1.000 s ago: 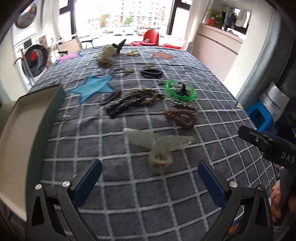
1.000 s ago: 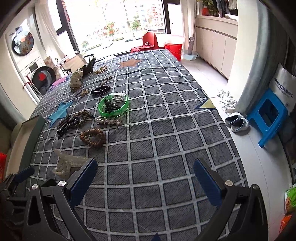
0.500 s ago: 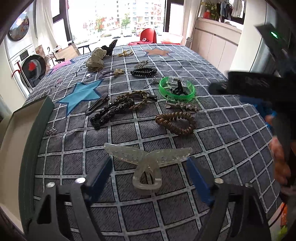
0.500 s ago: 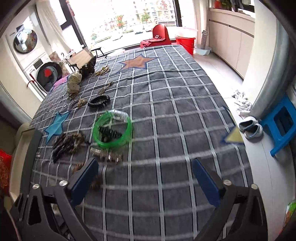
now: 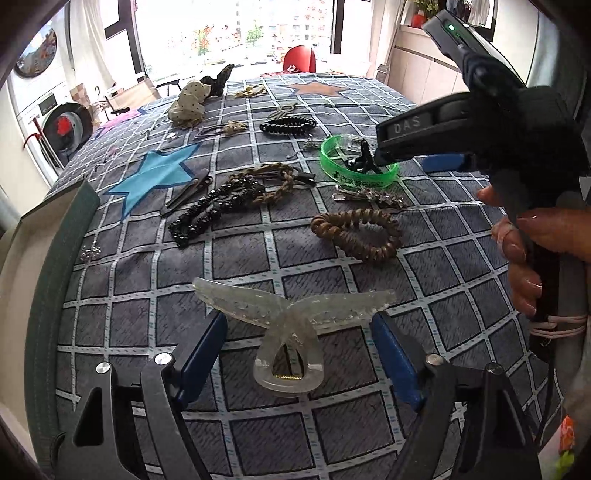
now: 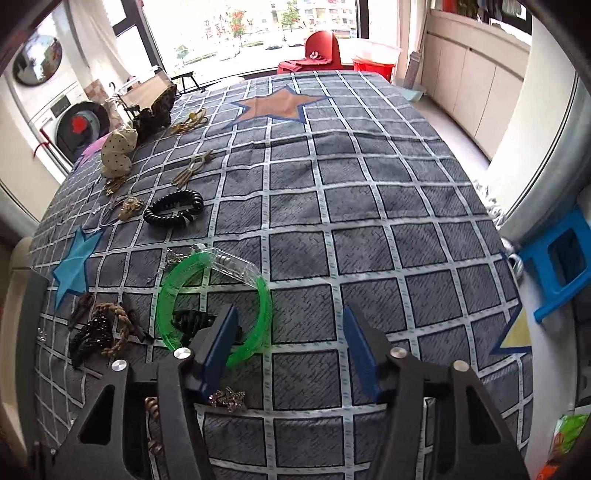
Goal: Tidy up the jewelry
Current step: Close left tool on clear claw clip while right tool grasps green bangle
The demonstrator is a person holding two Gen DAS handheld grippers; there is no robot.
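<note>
A translucent, frosted plastic claw hair clip (image 5: 291, 328) with winged jaws lies on the grey checked cloth (image 5: 369, 424) between the left gripper's (image 5: 297, 350) parted blue fingers (image 5: 201, 354), ungrasped. The right gripper (image 6: 291, 349), also spread, straddles the green bangle's (image 6: 212, 304) rim.

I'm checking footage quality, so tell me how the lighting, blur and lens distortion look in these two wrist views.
Left wrist view: sharp, no motion blur; the window behind is blown out white, and the clear hair claw stays crisp. Right wrist view: equally sharp; fisheye bends the checked cloth grid outward, dark vignette fills the corners, and the green bangle shows mild glare.
</note>
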